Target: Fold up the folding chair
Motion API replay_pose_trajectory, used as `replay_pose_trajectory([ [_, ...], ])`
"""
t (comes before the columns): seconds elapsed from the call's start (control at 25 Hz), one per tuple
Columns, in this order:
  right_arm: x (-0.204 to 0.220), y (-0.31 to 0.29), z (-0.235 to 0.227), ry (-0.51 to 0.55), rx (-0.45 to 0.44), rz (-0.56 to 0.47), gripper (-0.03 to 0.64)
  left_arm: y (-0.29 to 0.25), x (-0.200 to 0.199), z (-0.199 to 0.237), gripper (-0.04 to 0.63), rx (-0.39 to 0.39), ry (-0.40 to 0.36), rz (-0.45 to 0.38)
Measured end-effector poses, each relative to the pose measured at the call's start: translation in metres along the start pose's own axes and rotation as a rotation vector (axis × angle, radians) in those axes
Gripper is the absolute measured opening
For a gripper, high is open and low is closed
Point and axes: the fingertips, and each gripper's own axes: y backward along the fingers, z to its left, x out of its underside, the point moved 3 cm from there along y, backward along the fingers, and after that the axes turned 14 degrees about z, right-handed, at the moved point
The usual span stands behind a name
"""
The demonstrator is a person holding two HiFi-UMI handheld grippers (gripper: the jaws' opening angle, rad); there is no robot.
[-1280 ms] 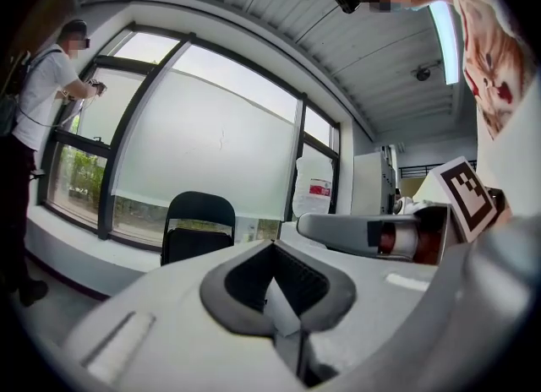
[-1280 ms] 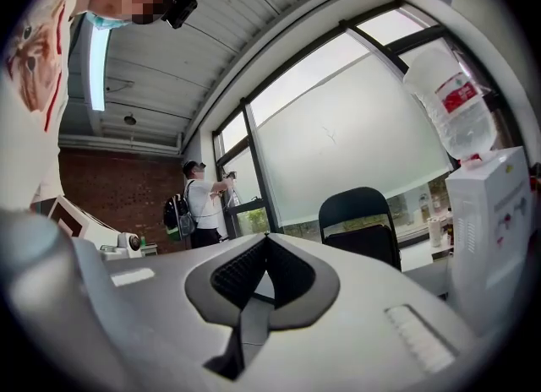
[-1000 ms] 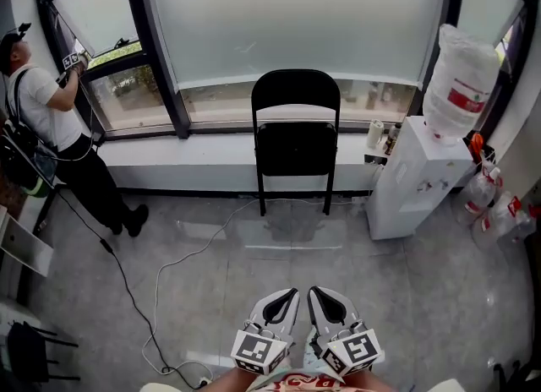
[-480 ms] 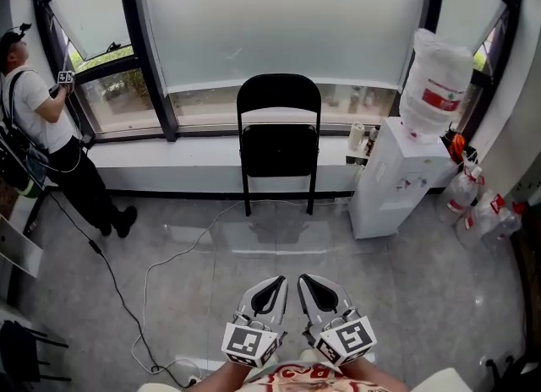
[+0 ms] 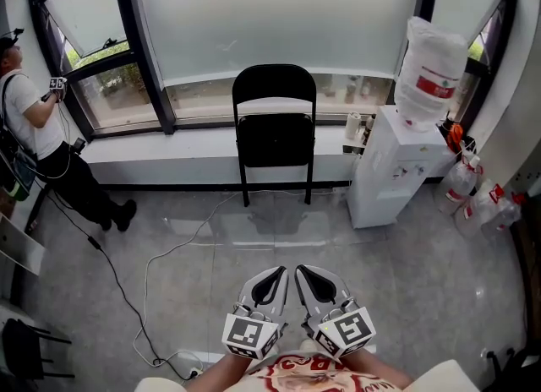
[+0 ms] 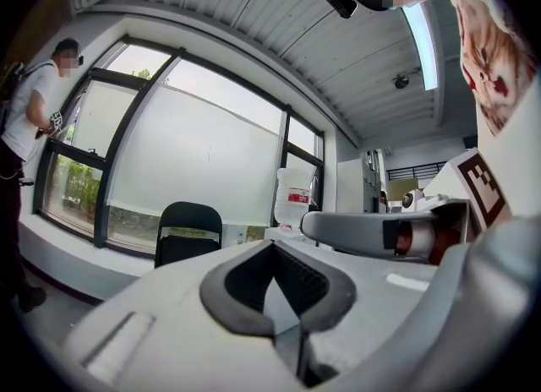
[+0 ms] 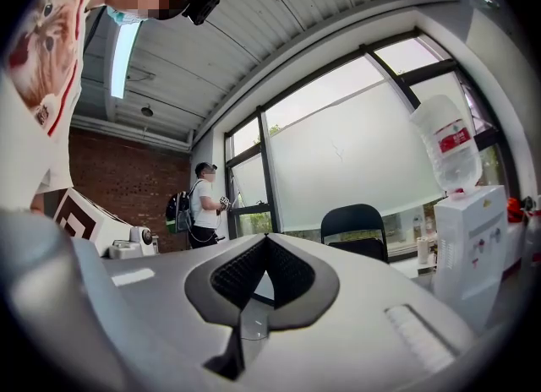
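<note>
Standing unfolded at twelve o'clock below the window, the black folding chair (image 5: 274, 120) is well apart from both grippers. At six o'clock, the left gripper (image 5: 272, 279) and right gripper (image 5: 308, 276) are closed, empty. At two o'clock, the water bottle (image 5: 431, 61) bears a red label, unreadable.

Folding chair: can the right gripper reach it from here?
Probably not yet: the right gripper, shut, sits far back from the folding chair at the window. Open floor lies between, so stepping closer should do.
</note>
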Motion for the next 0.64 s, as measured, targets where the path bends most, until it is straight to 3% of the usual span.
replay_pose_trajectory([
  [0.64, 0.005, 0.005, 0.014, 0.018, 0.006, 0.008, 0.021, 0.011, 0.006, -0.008, 0.001, 0.036, 0.010, 0.026],
])
